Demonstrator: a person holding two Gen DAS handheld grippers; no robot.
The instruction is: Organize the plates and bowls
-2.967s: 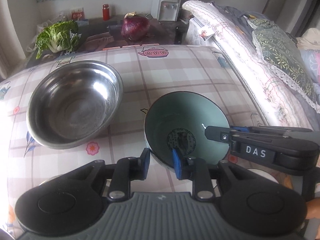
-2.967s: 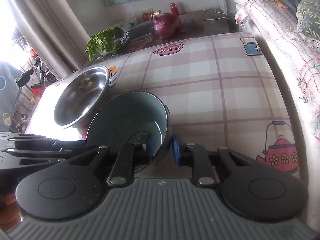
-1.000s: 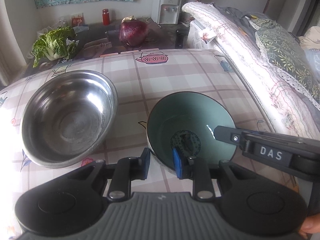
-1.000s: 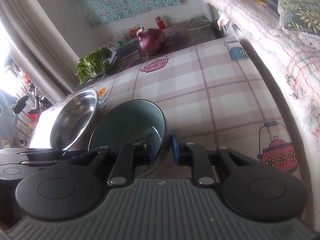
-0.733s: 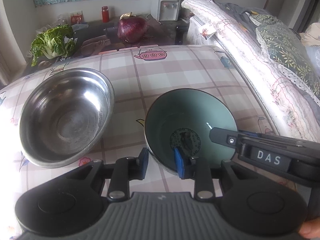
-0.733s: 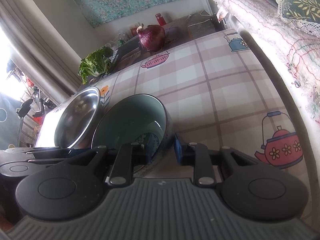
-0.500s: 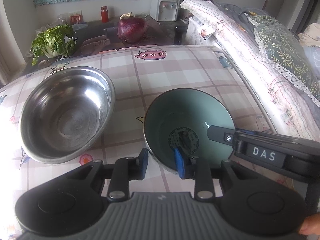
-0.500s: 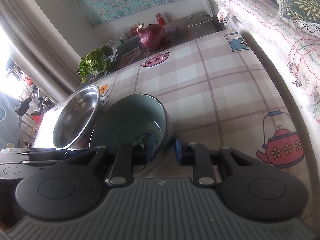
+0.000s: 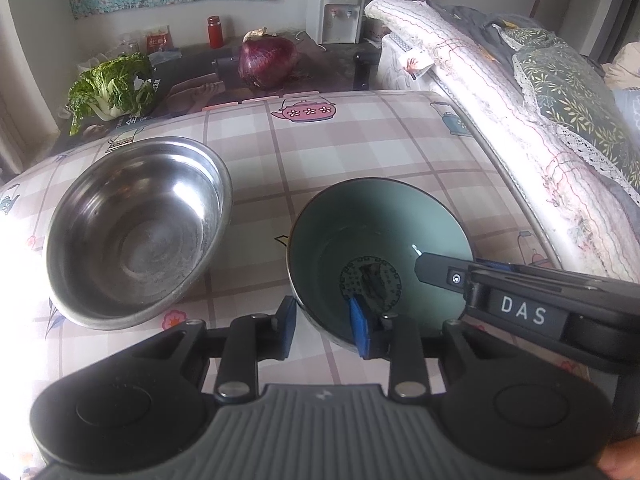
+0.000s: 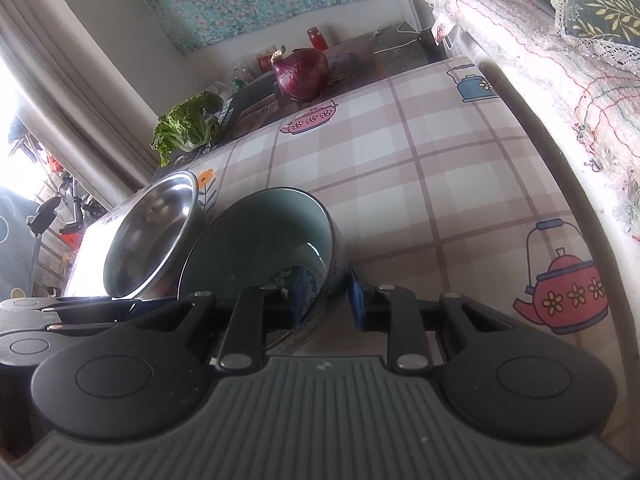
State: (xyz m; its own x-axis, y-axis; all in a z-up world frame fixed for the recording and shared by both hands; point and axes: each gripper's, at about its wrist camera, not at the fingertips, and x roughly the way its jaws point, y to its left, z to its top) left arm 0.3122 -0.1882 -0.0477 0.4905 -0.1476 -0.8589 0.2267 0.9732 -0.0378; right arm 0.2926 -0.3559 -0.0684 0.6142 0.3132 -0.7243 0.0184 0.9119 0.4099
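A teal bowl (image 9: 380, 232) stands on the checked tablecloth (image 9: 360, 140), close to a larger steel bowl (image 9: 136, 232) on its left. My left gripper (image 9: 323, 326) straddles the teal bowl's near rim, one blue pad outside the wall and one inside. A little slack shows around the rim. In the right wrist view my right gripper (image 10: 324, 300) straddles the right-hand rim of the teal bowl (image 10: 260, 240) the same way, its pads standing slightly off the wall. There the steel bowl (image 10: 152, 232) sits just behind the teal bowl, nearly touching it.
A quilted bed edge (image 9: 520, 120) runs along the table's right side. Beyond the far edge lie a leafy green cabbage (image 9: 112, 88) and a purple cabbage (image 9: 268, 62) on a dark surface. A water dispenser (image 9: 336, 12) stands at the wall.
Both pairs of jaws have widened a little around the teal bowl's rim over the last second. The bowls and both hands have stayed about where they were.
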